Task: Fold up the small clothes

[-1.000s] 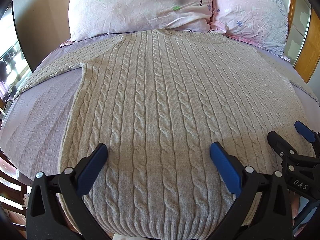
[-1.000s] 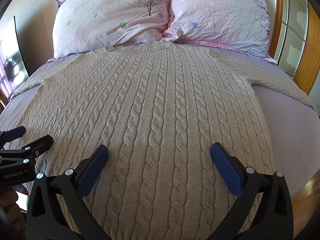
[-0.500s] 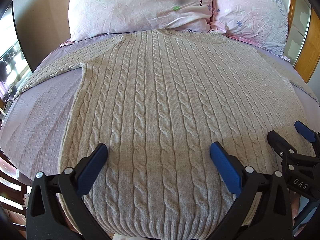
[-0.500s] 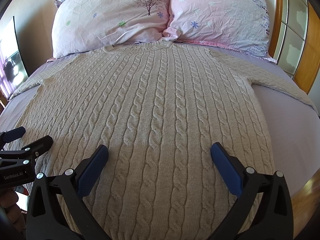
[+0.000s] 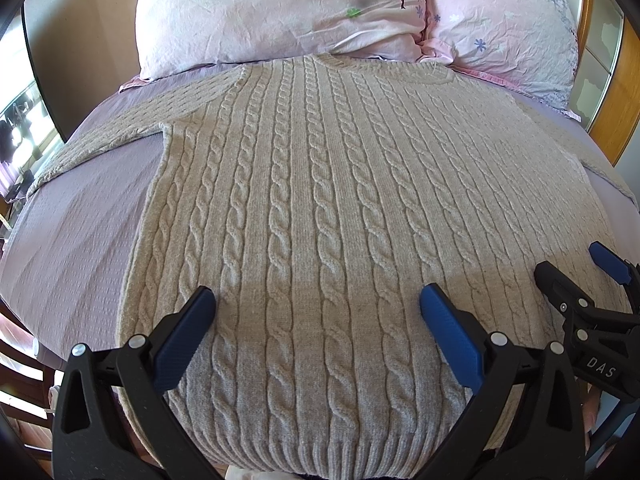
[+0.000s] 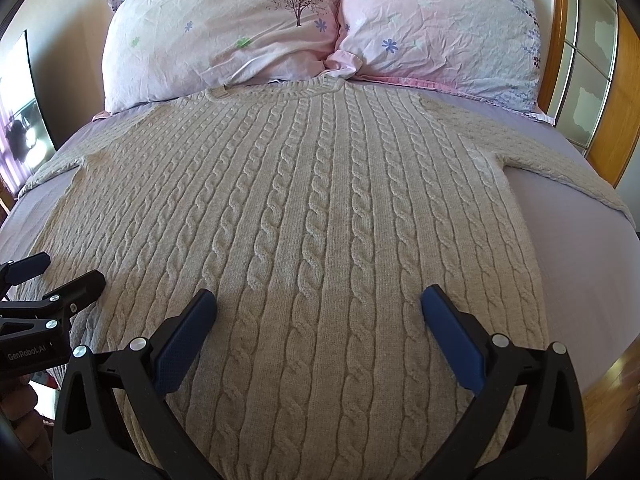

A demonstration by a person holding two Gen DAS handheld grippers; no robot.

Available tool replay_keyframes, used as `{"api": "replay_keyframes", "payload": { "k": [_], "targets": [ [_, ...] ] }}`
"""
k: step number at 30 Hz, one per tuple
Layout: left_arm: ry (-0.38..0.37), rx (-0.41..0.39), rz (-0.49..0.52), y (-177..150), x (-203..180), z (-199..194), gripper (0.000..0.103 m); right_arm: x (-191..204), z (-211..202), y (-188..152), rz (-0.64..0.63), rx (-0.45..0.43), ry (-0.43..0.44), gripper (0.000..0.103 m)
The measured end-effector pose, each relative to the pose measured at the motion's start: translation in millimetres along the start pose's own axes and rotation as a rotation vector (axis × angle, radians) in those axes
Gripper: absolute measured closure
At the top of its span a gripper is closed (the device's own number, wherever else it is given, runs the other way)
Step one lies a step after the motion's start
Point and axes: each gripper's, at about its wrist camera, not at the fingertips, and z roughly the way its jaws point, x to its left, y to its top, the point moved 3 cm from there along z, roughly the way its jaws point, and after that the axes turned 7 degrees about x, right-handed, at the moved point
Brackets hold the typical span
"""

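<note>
A beige cable-knit sweater [image 5: 328, 200] lies flat and face up on the bed, collar toward the pillows, both sleeves spread out to the sides; it also shows in the right wrist view [image 6: 320, 220]. My left gripper [image 5: 316, 308] is open and empty, hovering over the sweater's lower left part near the hem. My right gripper [image 6: 320, 308] is open and empty over the lower right part. Each gripper shows at the edge of the other's view: the right gripper [image 5: 576, 276] and the left gripper [image 6: 60, 276].
The bed has a lilac sheet [image 5: 80, 224]. Two pink floral pillows [image 6: 240, 28] rest at the head. A wooden headboard frame [image 6: 624, 92] stands at the right. Wooden floor [image 6: 612, 376] lies beyond the bed's right edge.
</note>
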Motion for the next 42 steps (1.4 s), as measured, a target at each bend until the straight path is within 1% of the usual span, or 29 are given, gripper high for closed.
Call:
{"api": "replay_keyframes", "payload": {
  "k": [8, 10, 12, 13, 15, 16, 18, 19, 21, 22, 23, 24, 25, 26, 27, 29, 30, 31, 32, 33, 34, 35, 36, 37, 38, 39, 40, 41, 42],
  "targets": [
    [-0.002, 0.019, 0.005, 5.8, -0.9, 4.5, 0.002, 2.0, 0.6, 0.0, -0.011, 0.013, 0.003, 0.001],
    [-0.003, 0.023, 0.008, 6.1, -0.6, 5.0, 0.002, 2.1, 0.5, -0.7, -0.027, -0.002, 0.012, 0.001],
    [-0.004, 0.028, 0.016, 6.6, -0.5, 5.3, 0.002, 1.5, 0.2, -1.5, -0.058, -0.041, 0.038, 0.001],
    [-0.01, 0.02, 0.023, 5.6, 0.0, 5.0, 0.002, -1.5, -0.8, -1.7, -0.105, -0.059, 0.087, 0.001],
    [-0.015, 0.0, 0.036, 4.6, 0.4, 4.6, 0.002, -13.1, -1.5, 4.4, -0.106, -0.049, 0.144, 0.001],
    [-0.016, -0.008, 0.045, 4.0, -0.1, 3.7, 0.002, -38.9, -7.8, 14.5, -0.032, -0.076, 0.189, 0.001],
    [-0.014, -0.022, 0.076, 5.8, -1.3, 3.2, 0.002, -81.9, -19.0, 28.7, 0.096, -0.149, 0.226, 0.001],
    [-0.013, -0.024, 0.085, 8.2, -0.8, 2.8, 0.002, -124.3, -27.2, 40.1, 0.22, -0.205, 0.223, 0.001],
    [-0.027, -0.063, 0.085, 18.2, 6.6, -2.1, 0.002, -188.7, -32.1, 51.6, 0.406, -0.249, 0.179, 0.001],
    [-0.042, -0.083, 0.083, 22.3, 9.9, -4.3, 0.002, -227.9, -31.8, 54.0, 0.527, -0.261, 0.161, 0.009],
    [-0.068, -0.11, 0.074, 29.6, 17.1, -7.4, 0.002, -267.2, -28.7, 55.1, 0.647, -0.265, 0.162, 0.017],
    [-0.091, -0.128, 0.06, 36.7, 24.1, -9.4, 0.002, -296.8, -25.0, 54.0, 0.738, -0.258, 0.157, 0.03],
    [-0.114, -0.144, 0.045, 42.4, 30.5, -10.6, 0.002, -332.3, -19.6, 50.8, 0.852, -0.241, 0.133, 0.031],
    [-0.161, -0.167, 0.013, 49.5, 42.1, -10.5, 0.002, -356.6, -16.4, 47.5, 0.923, -0.238, 0.102, 0.034],
    [-0.208, -0.185, -0.022, 54.6, 53.0, -10.0, 0.002, -386.0, -12.9, 41.5, 1.011, -0.232, 0.051, 0.039],
    [-0.268, -0.209, -0.071, 64.7, 70.6, -9.6, 0.002, -411.3, -6.2, 35.8, 1.086, -0.23, 0.008, 0.041],
    [-0.268, -0.218, -0.088, 69.5, 79.3, -9.4, 0.002, -422.9, -1.7, 32.5, 1.123, -0.223, 0.004, 0.044],
    [-0.258, -0.23, -0.097, 73.1, 85.5, -10.5, 0.002, -434.0, 5.8, 28.5, 1.169, -0.213, 0.024, 0.047],
    [-0.227, -0.259, -0.11, 77.8, 95.0, -12.5, 0.002, -439.7, 9.8, 27.4, 1.187, -0.213, 0.041, 0.05],
    [-0.201, -0.281, -0.12, 81.8, 102.0, -14.1, 0.002, -446.1, 12.7, 27.2, 1.2, -0.227, 0.04, 0.058],
    [-0.173, -0.299, -0.132, 84.9, 109.3, -15.3, 0.002, -451.8, 15.2, 28.5, 1.206, -0.224, 0.015, 0.068],
    [-0.133, -0.31, -0.153, 88.9, 121.2, -16.1, 0.002, -456.2, 19.2, 33.8, 1.209, -0.216, 0.006, 0.077],
    [-0.106, -0.314, -0.172, 91.1, 129.4, -16.5, 0.002, -460.5, 23.8, 36.6, 1.211, -0.203, 0.002, 0.093],
    [-0.076, -0.317, -0.199, 93.1, 142.2, -16.7, 0.002, -461.7, 27.5, 39.3, 1.214, -0.207, 0.003, 0.093],
    [-0.062, -0.325, -0.218, 92.6, 153.6, -17.3, 0.002, -458.3, 26.1, 46.1, 1.205, -0.212, -0.013, 0.094],
    [-0.046, -0.336, -0.24, 91.9, 162.9, -18.3, 0.002, -447.0, 16.8, 54.2, 1.155, -0.243, -0.023, 0.094],
    [-0.034, -0.349, -0.263, 91.5, 173.2, -19.7, 0.002, -426.5, 5.3, 70.6, 1.072, -0.281, -0.014, 0.094],
    [-0.03, -0.362, -0.289, 91.5, 186.2, -21.0, 0.002, -407.1, 1.6, 89.5, 1.013, -0.299, 0.007, 0.095],
    [-0.042, -0.377, -0.318, 91.8, 199.4, -22.0, 0.002, -369.0, -11.3, 116.1, 0.902, -0.333, 0.079, 0.095]
  ]
}}
